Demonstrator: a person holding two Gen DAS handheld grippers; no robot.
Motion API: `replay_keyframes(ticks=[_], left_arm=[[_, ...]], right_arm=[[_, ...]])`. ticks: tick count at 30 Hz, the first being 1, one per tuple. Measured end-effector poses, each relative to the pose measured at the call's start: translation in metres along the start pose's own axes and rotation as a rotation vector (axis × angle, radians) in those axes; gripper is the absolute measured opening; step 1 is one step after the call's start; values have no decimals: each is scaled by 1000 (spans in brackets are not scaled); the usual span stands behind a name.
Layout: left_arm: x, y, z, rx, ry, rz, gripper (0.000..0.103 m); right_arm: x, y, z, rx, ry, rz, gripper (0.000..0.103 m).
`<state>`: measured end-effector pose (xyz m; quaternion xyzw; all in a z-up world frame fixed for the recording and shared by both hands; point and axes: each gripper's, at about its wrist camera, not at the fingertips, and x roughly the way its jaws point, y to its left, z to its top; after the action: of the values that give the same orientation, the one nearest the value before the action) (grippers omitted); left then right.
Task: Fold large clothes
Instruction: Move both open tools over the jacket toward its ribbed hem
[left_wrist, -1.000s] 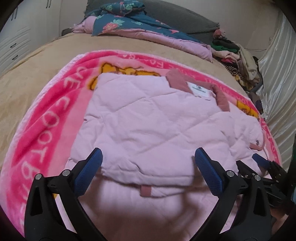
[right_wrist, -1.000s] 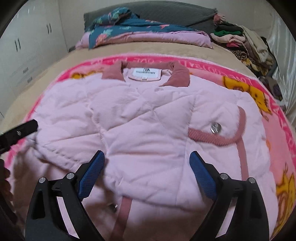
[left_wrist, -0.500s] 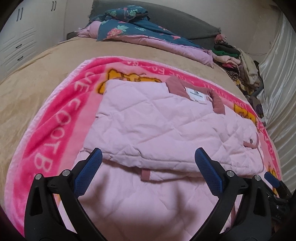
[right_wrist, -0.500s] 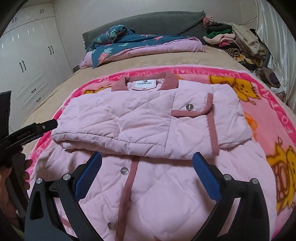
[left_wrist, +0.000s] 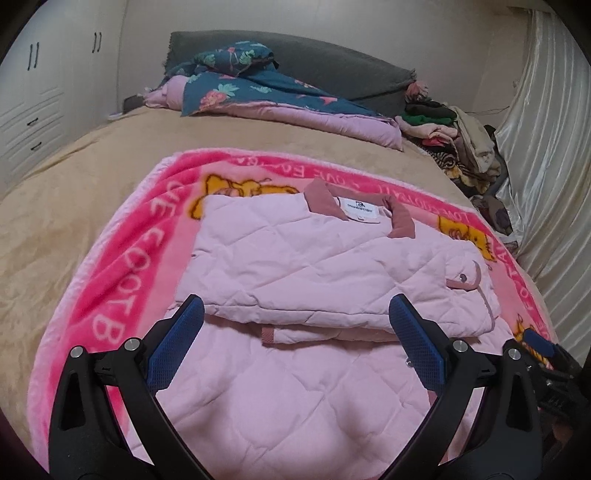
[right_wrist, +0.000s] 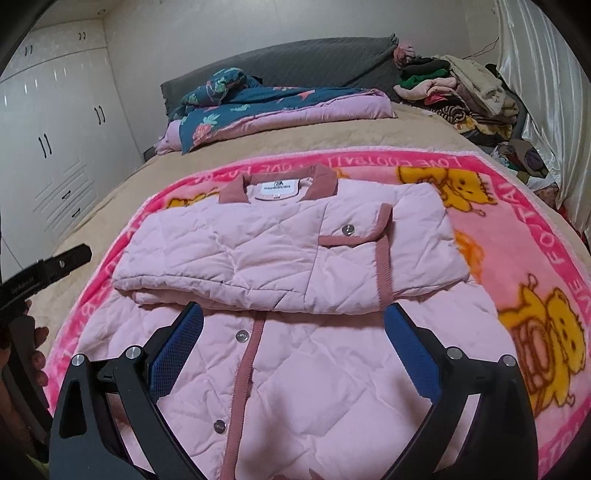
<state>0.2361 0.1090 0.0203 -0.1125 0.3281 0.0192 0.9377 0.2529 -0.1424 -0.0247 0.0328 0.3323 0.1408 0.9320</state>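
**Pink quilted jacket half folded: take the hem next, both corners together**

Pink padding fills the middle of both views: the jacket (right_wrist: 295, 280) lies on a bright pink cartoon blanket (right_wrist: 554, 229) spread over the bed (left_wrist: 74, 206). Its upper half is already a tidy folded block with the collar (right_wrist: 277, 188) toward the top of the frame, while the buttoned lower part spreads flat toward the bottom edge.

Both tools are empty. The left gripper (left_wrist: 295, 343) stands wide with nothing between its blue pads, and the right gripper (right_wrist: 293, 343) is spread just as wide, also clear of the cloth.

Judging from this layout, the remaining fold probably brings the lower part up over the block. To do it well, pinch the hem near each bottom corner, through both layers, and lift evenly so the placket (right_wrist: 251, 369) stays straight. Lay the hem down close under the collar; thick quilting springs back, so press the crease before letting go.
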Motion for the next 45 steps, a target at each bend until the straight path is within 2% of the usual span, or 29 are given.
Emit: replay_keyframes(ticks=[7,24,45], left_arm=[[-21,1,-9,-15,-2,-2,94],[-83,-8,-16,10,-64,-6,94],[-135,-17,-32,37,-102,6,94]], right_arm=[[-29,5,3,-6,-41,30,99],[-104,5,6,-1,-153,33,99],[-161,-7,-6,-6,-209,52,99]])
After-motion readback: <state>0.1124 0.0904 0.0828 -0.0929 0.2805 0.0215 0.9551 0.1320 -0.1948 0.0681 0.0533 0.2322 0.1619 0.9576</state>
